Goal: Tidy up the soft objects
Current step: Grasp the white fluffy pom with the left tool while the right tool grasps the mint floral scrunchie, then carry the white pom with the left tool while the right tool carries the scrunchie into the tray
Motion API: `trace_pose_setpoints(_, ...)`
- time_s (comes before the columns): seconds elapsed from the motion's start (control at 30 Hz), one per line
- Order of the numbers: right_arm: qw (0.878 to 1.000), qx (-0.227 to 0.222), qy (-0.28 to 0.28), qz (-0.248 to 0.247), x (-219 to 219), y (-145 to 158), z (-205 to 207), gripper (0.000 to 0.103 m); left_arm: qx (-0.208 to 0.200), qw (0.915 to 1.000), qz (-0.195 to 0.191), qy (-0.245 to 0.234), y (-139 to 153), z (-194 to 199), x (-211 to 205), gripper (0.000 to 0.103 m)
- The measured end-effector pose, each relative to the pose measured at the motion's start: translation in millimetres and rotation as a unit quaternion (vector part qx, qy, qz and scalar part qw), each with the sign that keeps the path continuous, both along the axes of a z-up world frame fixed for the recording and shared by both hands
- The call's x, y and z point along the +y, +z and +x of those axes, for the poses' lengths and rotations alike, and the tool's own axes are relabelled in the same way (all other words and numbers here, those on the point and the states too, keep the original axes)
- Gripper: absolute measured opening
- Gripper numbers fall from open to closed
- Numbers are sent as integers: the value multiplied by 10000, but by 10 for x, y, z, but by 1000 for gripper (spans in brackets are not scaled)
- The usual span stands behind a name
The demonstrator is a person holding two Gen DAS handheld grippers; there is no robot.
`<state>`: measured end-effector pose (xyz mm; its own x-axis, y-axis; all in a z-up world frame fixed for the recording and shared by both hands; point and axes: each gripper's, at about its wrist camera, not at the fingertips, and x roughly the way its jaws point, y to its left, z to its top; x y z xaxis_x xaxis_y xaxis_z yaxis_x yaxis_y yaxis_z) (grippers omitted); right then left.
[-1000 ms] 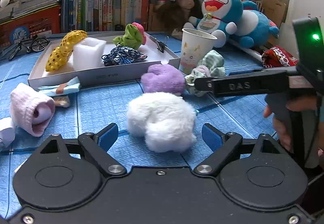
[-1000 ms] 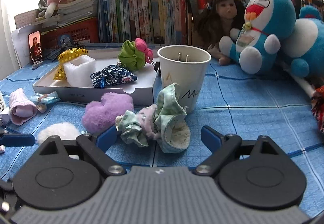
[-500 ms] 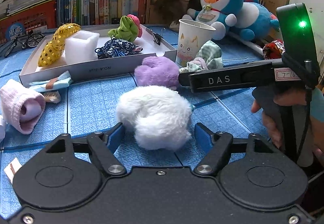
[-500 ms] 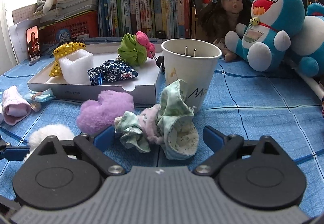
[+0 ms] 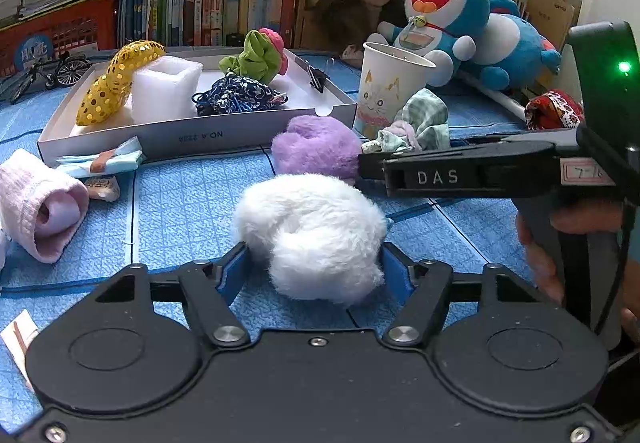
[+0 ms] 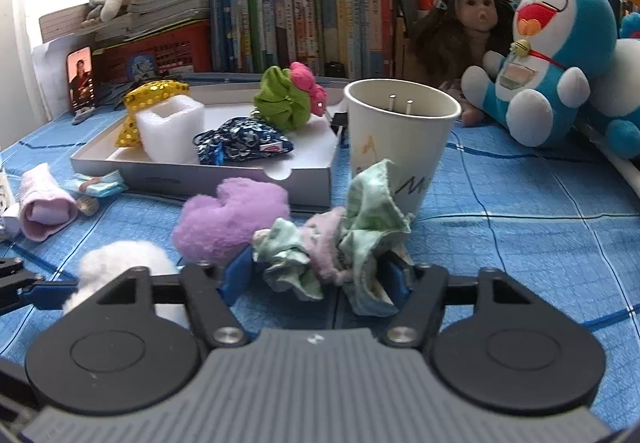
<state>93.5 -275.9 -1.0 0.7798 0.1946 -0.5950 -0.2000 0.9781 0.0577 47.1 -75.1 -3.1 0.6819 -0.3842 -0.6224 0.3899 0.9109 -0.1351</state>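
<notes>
**Both claws closing on soft things at once**

The left claw [image 5: 314, 269] is closing around the white fluffy ball [image 5: 310, 233], which lies on the blue surface [image 5: 180, 203] between the blue pads; the pads already touch its fur on both sides, though the squeeze looks light. The right claw [image 6: 322, 273] is closing on the crumpled green-and-pink cloth [image 6: 340, 239], which sits between its pads just in front of the paper cup [image 6: 400, 139]; the pads meet the folds at either edge.

To do this step well, I judge each claw should bite into the bulk of its item, not just the outer fuzz or a loose flap; fur and a single cloth fold may slip out on the lift. The cloth touches the cup, so it should be raised straight up to avoid tipping it; the purple plush [image 6: 230, 219] lies just beside both items and could be dragged along.

The ball is round, long-haired and pure white; the cloth is a bunched scrunchie-like wad of pale green check with a pink strip. The likely destination is the white tray [image 5: 192, 139], which already holds a yellow sequinned piece, a foam block, a dark patterned bundle and a green-and-pink one.
</notes>
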Motion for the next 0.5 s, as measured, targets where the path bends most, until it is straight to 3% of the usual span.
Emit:
trace_pose_setpoints(0.2,10000,-25,-29,77,-5,19,-41,58,-38,10000,28,30,3,-2,-30,61)
trace_pose_setpoints(0.27,10000,-47,-28,77,2,25,-66,56,-22,10000,-15,-18,4,-13,-37,44)
trace_pose_setpoints(0.5,9997,-190,-74,122,-18,92,-165,50,-50,10000,2,-26,42,-49,-51,42)
